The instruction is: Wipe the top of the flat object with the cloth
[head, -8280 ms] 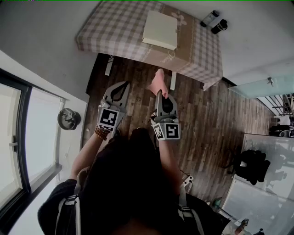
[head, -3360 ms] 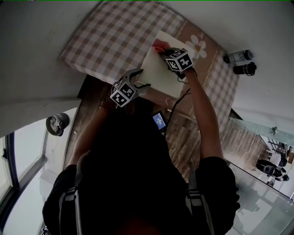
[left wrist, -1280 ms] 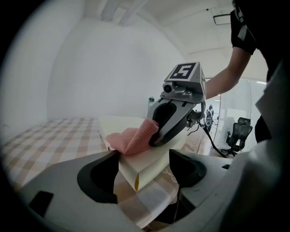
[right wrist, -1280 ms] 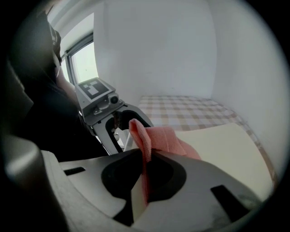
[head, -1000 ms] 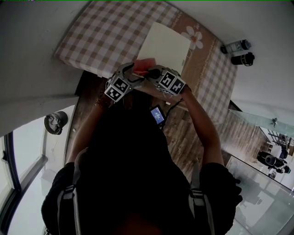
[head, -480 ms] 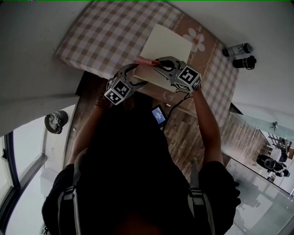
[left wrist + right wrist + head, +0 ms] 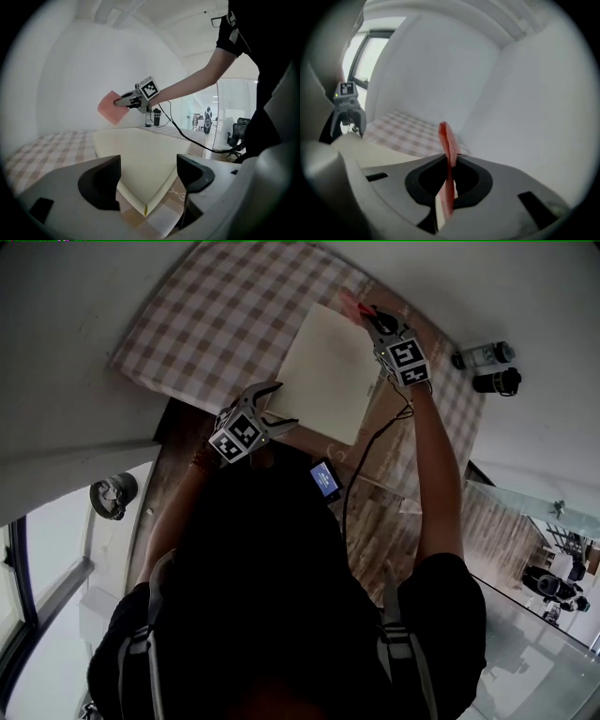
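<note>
Pink cloth (image 7: 349,303) sits in right hand-held gripper (image 7: 368,315); tablecloth print (image 7: 174,191), perhaps lettering, unreadable.

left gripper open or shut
Open: the left gripper has its jaws wide apart in its own view, pressing on nothing.

Pink cloth (image 7: 111,107), cream flat object (image 7: 323,371), beige-and-white checked tablecloth (image 7: 216,315)

The head view looks steeply down from overhead onto the checked table (image 7: 187,324) and the cream flat object (image 7: 323,367). The left gripper view sits low at the object's near corner, facing across it to the right gripper (image 7: 121,101). The right gripper view looks along its cloth (image 7: 446,136), catching the left gripper (image 7: 347,123) at its left edge
</note>
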Action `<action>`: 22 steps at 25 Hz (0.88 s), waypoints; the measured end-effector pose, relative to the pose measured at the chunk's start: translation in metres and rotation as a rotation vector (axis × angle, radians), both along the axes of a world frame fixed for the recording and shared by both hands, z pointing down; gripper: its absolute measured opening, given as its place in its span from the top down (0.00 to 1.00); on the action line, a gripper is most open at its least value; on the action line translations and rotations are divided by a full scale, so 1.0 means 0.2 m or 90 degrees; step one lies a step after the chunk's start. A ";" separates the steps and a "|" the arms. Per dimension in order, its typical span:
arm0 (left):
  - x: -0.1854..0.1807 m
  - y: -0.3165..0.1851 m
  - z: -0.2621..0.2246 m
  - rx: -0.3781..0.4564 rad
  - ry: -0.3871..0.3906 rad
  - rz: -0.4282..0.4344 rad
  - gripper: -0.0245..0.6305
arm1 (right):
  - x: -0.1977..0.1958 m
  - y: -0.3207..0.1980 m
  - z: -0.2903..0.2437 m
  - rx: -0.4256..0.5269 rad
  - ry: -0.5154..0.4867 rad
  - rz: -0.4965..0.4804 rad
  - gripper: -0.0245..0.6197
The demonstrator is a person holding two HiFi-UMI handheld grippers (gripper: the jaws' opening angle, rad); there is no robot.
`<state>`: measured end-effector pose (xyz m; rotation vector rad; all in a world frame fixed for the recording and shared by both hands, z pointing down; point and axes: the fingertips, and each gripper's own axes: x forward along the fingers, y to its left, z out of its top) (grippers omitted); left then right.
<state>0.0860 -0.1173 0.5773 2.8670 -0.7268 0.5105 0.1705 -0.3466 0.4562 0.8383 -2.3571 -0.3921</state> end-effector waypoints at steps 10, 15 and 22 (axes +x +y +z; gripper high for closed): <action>0.05 -0.10 0.06 -0.030 -0.005 0.015 0.38 | 0.15 -0.18 0.60 -0.206 0.153 0.026 0.93; 0.05 -0.14 0.06 -0.037 -0.028 0.017 0.38 | 0.16 -0.21 0.67 -0.262 0.124 0.036 0.93; 0.08 -0.20 0.05 -0.028 -0.042 0.012 0.38 | 0.17 -0.23 0.69 -0.258 0.150 0.025 0.93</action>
